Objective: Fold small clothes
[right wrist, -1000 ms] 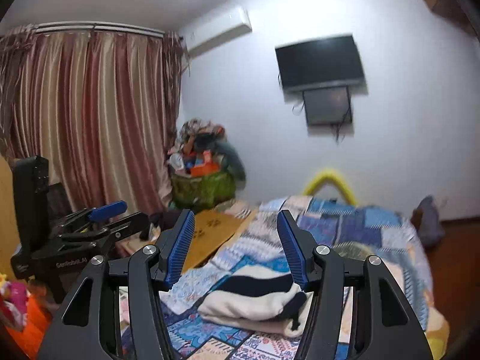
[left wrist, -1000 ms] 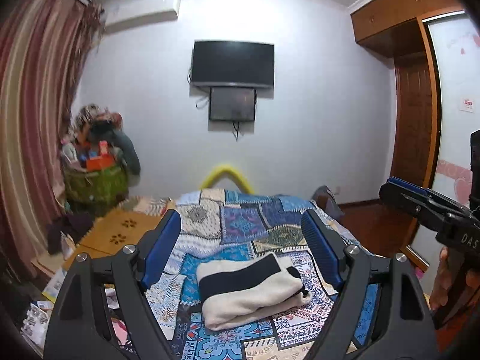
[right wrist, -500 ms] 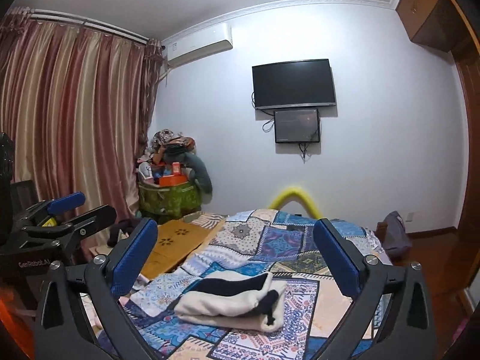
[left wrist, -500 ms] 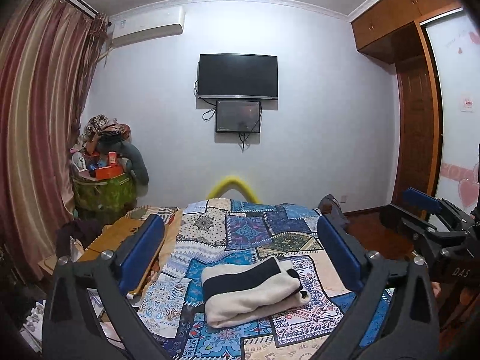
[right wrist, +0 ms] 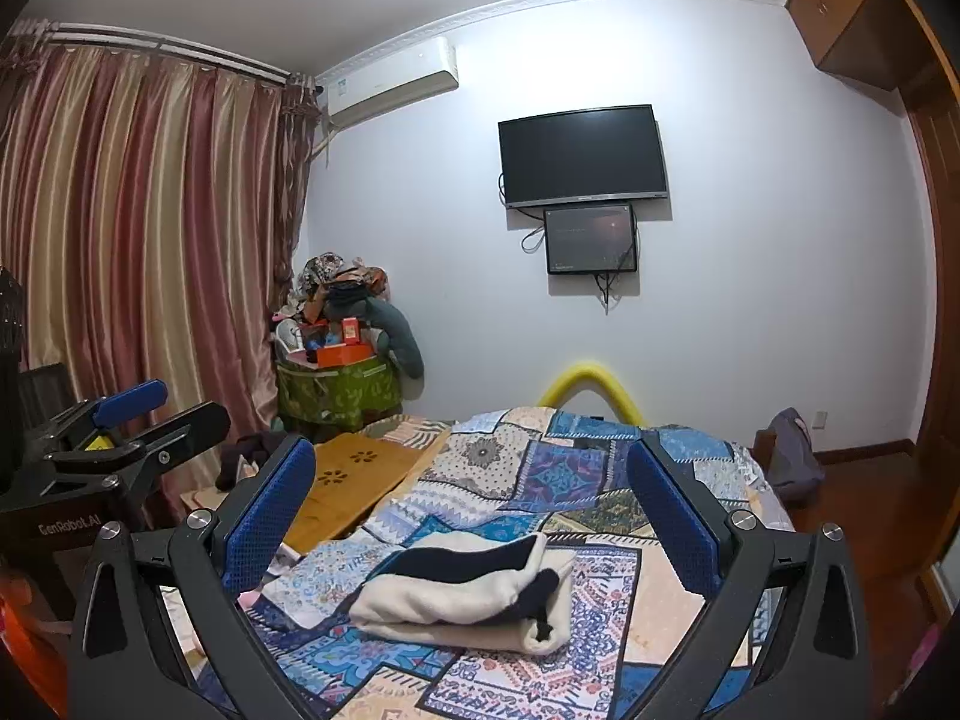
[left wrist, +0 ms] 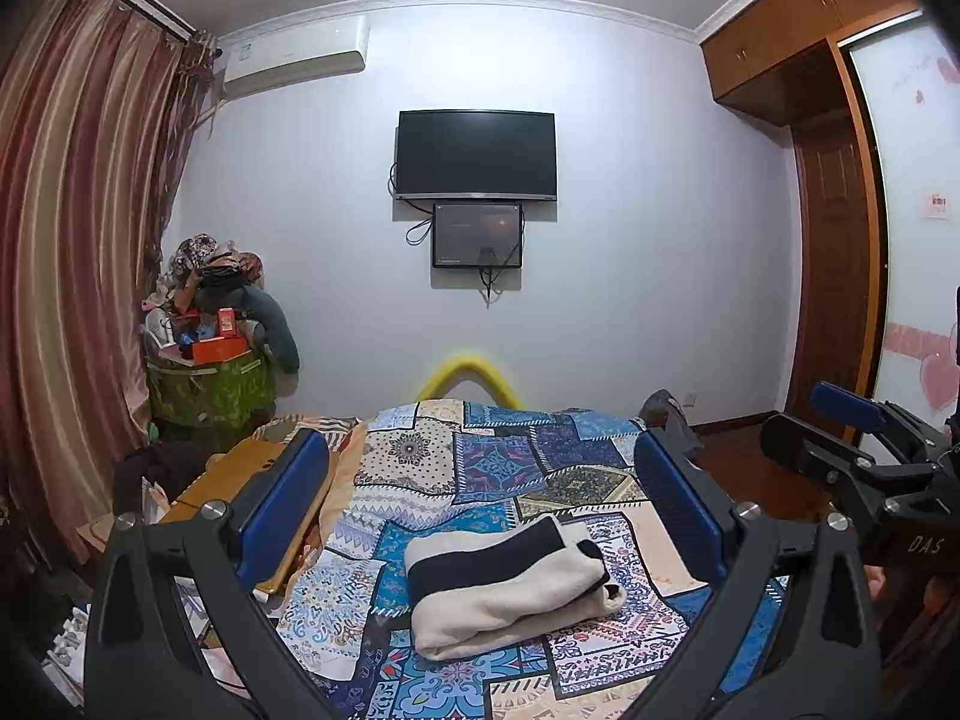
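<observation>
A cream garment with a broad black band (left wrist: pixel 510 585) lies folded into a thick bundle on the patchwork bedspread (left wrist: pixel 480 468). My left gripper (left wrist: pixel 480 516) is held above and short of it, open wide, with nothing between its blue pads. In the right wrist view the same folded garment (right wrist: pixel 474 591) lies just ahead of my right gripper (right wrist: pixel 474 519), which is also open and holds nothing. Each gripper shows at the edge of the other's view: the right gripper (left wrist: pixel 852 438) at the right, the left gripper (right wrist: pixel 138 420) at the left.
A wooden lap table (right wrist: pixel 354 489) rests on the bed's left side. A green basket piled with clutter (left wrist: pixel 210 384) stands in the corner by striped curtains (left wrist: pixel 72 276). A TV (left wrist: pixel 477 156) hangs on the far wall. A wardrobe and door (left wrist: pixel 840 276) are on the right.
Both grippers' jaws have spread wider, the right one much more. Both views have tilted up slightly, so the folded garment sits lower in the frames. The garment itself has not moved.
</observation>
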`<state>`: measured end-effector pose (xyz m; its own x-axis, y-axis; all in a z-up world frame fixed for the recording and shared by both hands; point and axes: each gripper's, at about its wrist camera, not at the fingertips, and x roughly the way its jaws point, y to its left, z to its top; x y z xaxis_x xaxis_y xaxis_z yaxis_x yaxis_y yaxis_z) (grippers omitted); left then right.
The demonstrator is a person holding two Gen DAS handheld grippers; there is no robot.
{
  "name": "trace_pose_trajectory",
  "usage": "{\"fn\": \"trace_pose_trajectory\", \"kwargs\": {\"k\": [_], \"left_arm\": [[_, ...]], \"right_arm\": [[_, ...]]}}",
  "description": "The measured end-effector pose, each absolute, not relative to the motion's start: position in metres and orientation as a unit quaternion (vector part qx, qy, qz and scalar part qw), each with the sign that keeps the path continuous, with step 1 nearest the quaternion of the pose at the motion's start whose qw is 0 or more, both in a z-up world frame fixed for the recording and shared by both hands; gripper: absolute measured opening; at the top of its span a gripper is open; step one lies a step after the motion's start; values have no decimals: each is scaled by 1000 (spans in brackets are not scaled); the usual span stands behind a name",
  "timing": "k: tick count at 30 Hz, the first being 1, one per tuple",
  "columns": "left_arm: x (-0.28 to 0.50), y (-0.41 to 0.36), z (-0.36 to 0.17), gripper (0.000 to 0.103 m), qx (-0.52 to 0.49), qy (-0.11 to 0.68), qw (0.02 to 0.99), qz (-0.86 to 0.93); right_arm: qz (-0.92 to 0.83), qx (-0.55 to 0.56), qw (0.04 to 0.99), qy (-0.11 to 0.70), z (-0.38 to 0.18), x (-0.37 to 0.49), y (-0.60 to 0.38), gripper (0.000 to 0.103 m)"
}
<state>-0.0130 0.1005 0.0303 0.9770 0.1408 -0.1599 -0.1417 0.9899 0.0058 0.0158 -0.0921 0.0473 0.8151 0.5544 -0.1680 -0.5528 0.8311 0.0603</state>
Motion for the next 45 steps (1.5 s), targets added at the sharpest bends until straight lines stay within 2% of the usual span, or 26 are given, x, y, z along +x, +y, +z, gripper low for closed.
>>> {"fn": "trace_pose_trajectory", "kwargs": {"k": [45], "left_arm": [[-2, 98, 22, 103, -18, 99, 994, 38]], "right_arm": [[280, 12, 955, 97, 49, 11, -99, 103]]}}
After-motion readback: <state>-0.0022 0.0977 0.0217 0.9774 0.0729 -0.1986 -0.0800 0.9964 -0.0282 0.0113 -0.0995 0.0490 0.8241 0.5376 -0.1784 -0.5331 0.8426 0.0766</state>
